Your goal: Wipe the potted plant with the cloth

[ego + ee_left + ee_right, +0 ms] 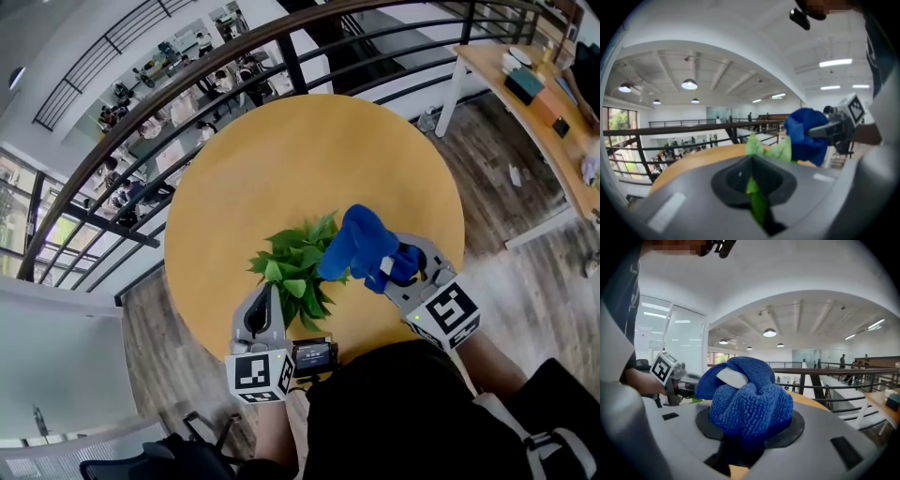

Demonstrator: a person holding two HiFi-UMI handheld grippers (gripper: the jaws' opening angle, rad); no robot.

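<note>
A leafy green potted plant [298, 262] stands on the round yellow table [309, 159], near its front edge. My left gripper [273, 298] is shut on one of its leaves [757, 199], which shows pinched between the jaws in the left gripper view. My right gripper [398, 267] is shut on a bunched blue cloth [361, 246], held against the plant's right side. The blue cloth [745, 399] fills the right gripper view; the blue cloth [806, 136] also shows beside the leaves in the left gripper view. The pot itself is hidden under the foliage.
A dark metal railing [187, 84] curves round the table's far side, with a lower floor beyond it. A wooden desk [534, 84] with small items stands at the upper right. The person's dark clothing [403, 412] fills the bottom of the head view.
</note>
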